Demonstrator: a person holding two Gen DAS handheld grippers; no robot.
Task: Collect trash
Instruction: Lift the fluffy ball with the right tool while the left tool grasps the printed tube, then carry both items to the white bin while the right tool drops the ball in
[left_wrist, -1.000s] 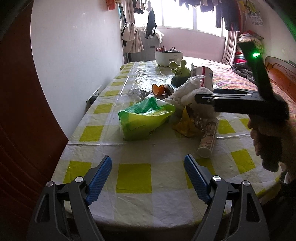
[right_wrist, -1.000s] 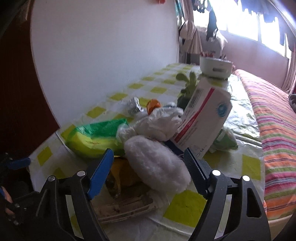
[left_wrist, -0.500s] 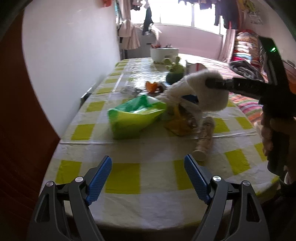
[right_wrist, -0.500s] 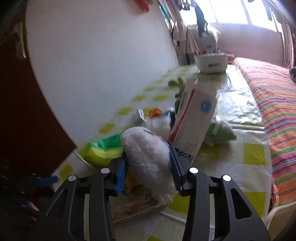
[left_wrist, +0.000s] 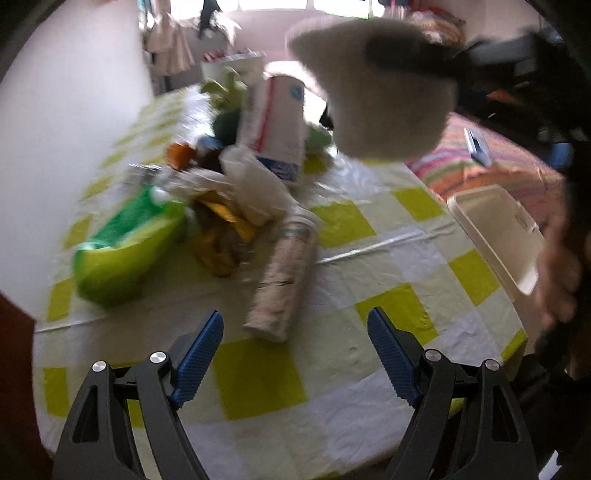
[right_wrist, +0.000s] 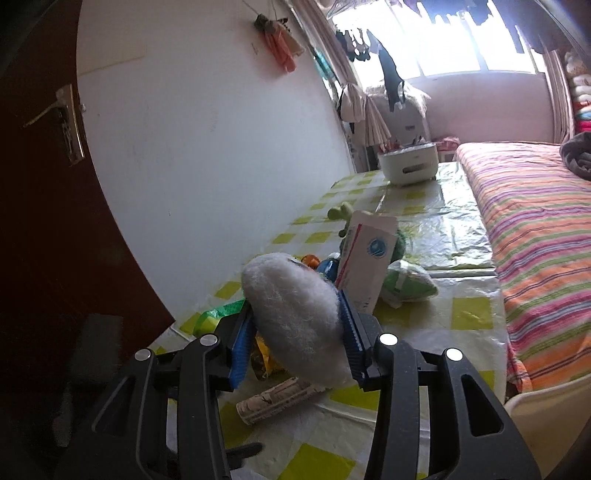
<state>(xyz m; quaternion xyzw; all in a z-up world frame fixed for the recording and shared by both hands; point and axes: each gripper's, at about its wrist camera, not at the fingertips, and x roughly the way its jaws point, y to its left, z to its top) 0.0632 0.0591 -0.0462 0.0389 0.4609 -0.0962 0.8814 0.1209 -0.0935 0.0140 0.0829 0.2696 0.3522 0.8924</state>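
Raised since before: right tongs (right_wrist: 295, 334) clamping white fluffy wad (right_wrist: 295, 317); left tongs (left_wrist: 295, 354) apart, low.

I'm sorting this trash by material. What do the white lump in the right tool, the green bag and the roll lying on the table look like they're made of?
White lump: fluffy fibre, probably cotton or stuffing; matte, fuzzy edge.
Green bag: thin plastic film; glossy, crumpled.
Roll: printed paper or card, likely; matte, round open end.

Right tool (right_wrist: 295, 328) clamping a white fluffy wad (right_wrist: 295, 317), centre of frame.
Below it a rolled paper tube (right_wrist: 279, 400) lies on the checked tabletop (right_wrist: 472, 314); a white carton (right_wrist: 365, 266) stands just behind.
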